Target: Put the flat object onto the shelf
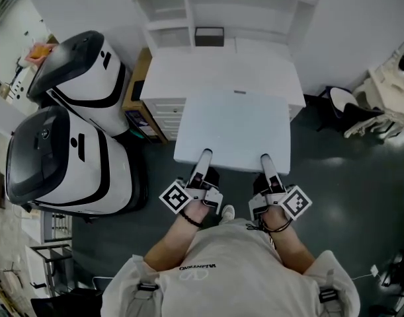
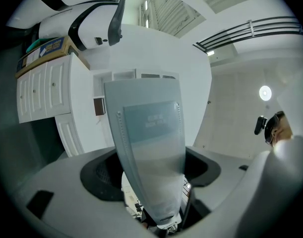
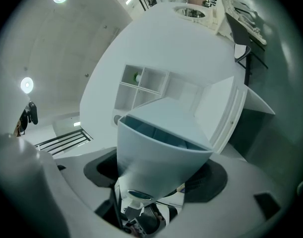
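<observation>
Pale blue flat rectangular panel

There were two grippers, the left gripper and right gripper; one flat pale panel; two white-and-black machines at left, the far machine and near machine; one white shelf unit; one dark box.

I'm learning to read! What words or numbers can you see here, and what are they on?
"VALENTINO", upside down, on the person's shirt.
Two lines of print on the flat object: too blurred to read.
Label on the cardboard box: too small to read.
</observation>
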The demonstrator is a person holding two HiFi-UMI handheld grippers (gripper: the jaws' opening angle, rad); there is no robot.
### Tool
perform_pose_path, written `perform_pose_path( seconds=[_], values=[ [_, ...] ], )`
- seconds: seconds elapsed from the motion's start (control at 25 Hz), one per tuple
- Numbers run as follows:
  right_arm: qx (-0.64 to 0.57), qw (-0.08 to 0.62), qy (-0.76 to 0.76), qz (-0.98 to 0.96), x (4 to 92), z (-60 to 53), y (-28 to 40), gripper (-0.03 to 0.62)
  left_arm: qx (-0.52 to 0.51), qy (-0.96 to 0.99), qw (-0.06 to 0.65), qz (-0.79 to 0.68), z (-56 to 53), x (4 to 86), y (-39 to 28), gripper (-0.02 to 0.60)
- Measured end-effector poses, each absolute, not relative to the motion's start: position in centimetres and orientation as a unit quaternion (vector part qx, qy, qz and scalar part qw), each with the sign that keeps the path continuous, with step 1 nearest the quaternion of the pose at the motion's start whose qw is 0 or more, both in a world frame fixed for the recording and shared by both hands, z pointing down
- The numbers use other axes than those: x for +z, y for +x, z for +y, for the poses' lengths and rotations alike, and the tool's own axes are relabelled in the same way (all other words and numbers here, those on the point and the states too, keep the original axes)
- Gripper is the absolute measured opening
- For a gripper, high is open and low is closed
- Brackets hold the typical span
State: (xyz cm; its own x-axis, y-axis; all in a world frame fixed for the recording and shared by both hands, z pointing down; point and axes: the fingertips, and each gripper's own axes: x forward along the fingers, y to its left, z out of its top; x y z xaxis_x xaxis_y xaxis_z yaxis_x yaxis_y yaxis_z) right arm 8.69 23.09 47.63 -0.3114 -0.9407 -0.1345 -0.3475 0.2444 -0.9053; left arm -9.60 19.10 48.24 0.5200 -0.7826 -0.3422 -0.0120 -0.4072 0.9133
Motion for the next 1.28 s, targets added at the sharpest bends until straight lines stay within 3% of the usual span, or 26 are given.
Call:
perform_pose_path(
  seconds=[0.6,1.28],
  values=[
    [-0.406,0.355,-0.432,0.723,46.5,13.8,12.8,0.364,-0.423,0.723,0.46,-0.294,11.3,47.9,-5.6,0.341],
    [-0.399,0.36,-0.45,0.713,46.0,-6.5,11.8,0.364,-0.416,0.732,0.465,-0.273,-10.0,47.0,-6.5,0.341]
  ],
)
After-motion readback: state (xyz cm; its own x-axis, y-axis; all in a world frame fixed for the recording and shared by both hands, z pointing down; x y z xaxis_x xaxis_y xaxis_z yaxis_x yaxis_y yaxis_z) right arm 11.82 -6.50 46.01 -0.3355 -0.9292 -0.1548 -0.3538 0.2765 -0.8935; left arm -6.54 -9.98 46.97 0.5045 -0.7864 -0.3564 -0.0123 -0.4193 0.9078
